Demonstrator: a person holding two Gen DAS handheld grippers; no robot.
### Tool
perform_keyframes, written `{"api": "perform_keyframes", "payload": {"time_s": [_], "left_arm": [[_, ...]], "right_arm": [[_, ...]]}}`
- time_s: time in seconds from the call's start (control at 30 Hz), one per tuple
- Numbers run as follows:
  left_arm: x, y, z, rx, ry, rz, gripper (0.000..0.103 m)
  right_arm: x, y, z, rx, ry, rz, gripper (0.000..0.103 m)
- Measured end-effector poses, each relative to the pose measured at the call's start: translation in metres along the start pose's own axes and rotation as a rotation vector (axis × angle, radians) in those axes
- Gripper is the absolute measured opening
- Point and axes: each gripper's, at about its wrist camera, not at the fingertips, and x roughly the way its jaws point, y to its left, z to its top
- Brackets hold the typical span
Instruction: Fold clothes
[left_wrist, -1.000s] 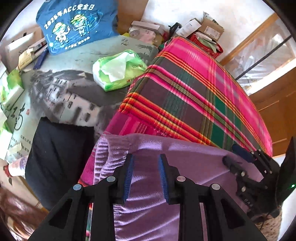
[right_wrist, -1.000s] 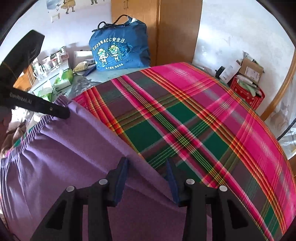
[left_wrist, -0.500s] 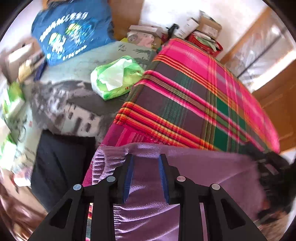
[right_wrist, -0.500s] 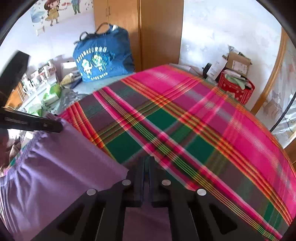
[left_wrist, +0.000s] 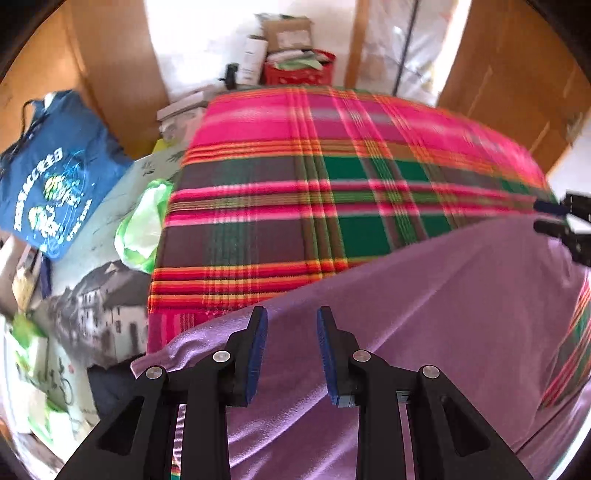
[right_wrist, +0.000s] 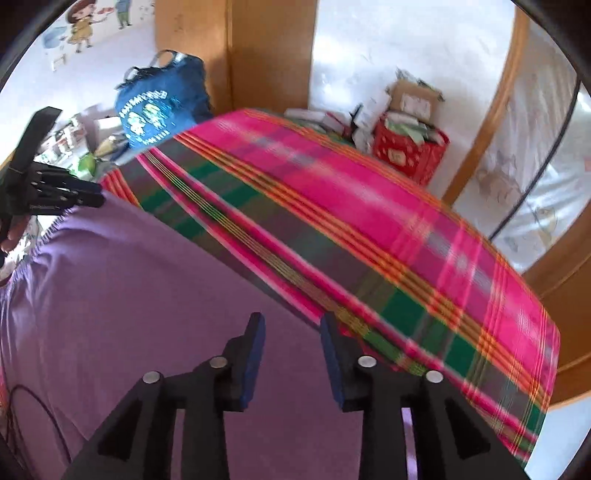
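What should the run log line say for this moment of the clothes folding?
step: fold clothes | left tool: open over purple garment | right tool: open over same garment | garment: spread on plaid blanket | fold: not visible

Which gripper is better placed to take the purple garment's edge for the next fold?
Probably left: the open left gripper has the purple garment edge at its fingertips, with a corner close beside. The right gripper, also open, is nearly as good.
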Motion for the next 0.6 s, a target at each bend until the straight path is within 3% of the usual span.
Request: {"api": "perform_keyframes", "payload": {"time_s": [0.2,0.6], "left_arm": [[0.007,0.0,-0.005,0.037,0.026,-0.007,0.029],[0.008,0.001,-0.008,0.074,0.023,-0.01,0.029]], "right_arm": [[0.018,-0.011,-0.006,0.02,0.019,-0.004,0.036],[0.029,0.052,0.039,-0.043,-0.086,0.183,0.036]]}}
